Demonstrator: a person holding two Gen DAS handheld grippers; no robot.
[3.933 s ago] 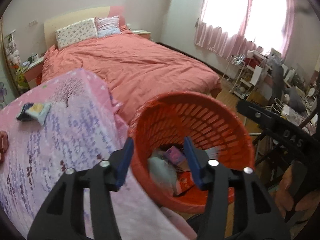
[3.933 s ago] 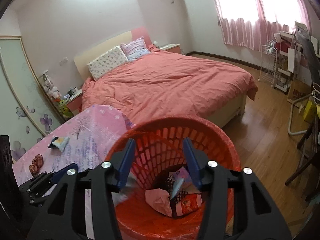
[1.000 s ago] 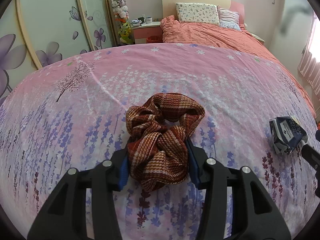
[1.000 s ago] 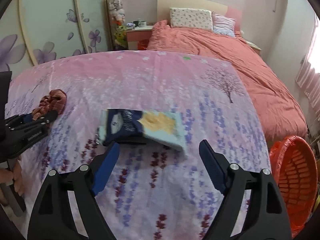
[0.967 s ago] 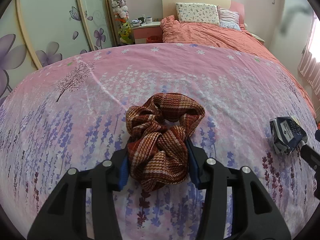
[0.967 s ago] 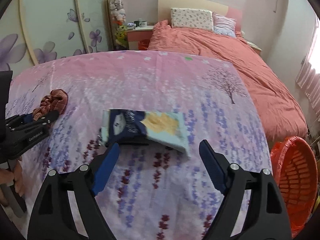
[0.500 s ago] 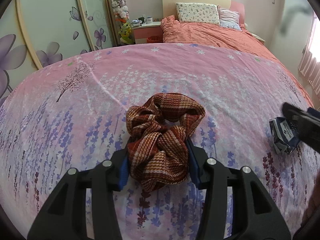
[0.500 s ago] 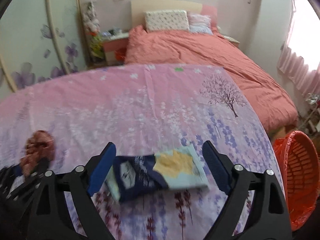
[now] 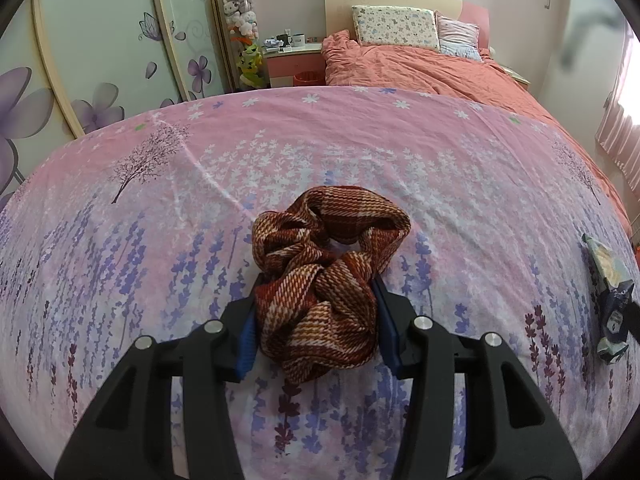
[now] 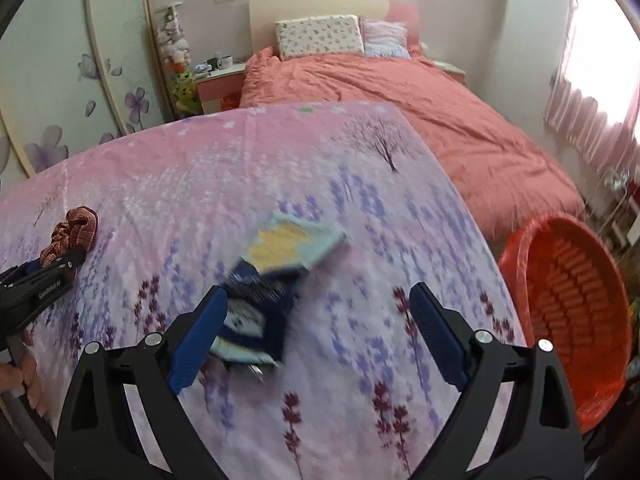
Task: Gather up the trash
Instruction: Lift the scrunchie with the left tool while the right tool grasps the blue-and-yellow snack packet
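Observation:
A red-brown checked scrunchie point(image 9: 320, 276) lies on the pink flowered cloth point(image 9: 360, 140). My left gripper point(image 9: 316, 328) is shut on it, its blue pads pressing the near half from both sides. A blue, yellow and pale green snack packet point(image 10: 276, 276) lies crumpled and slanted on the cloth, blurred. My right gripper point(image 10: 318, 294) hangs over it with its jaws opening wide; the packet's near end sits by the left pad and nothing presses on it. The packet point(image 9: 608, 280) also shows at the right edge of the left wrist view.
An orange slatted basket point(image 10: 568, 312) stands on the floor off the cloth's right edge. Behind it is a bed point(image 10: 400, 92) with a salmon cover and two pillows. A hand point(image 10: 24, 376) holds the left gripper point(image 10: 44, 280) at the far left.
My right gripper has swung in over the packet, rolled, and spread its jaws wider; the packet now looks slanted. The left gripper and scrunchie have not moved.

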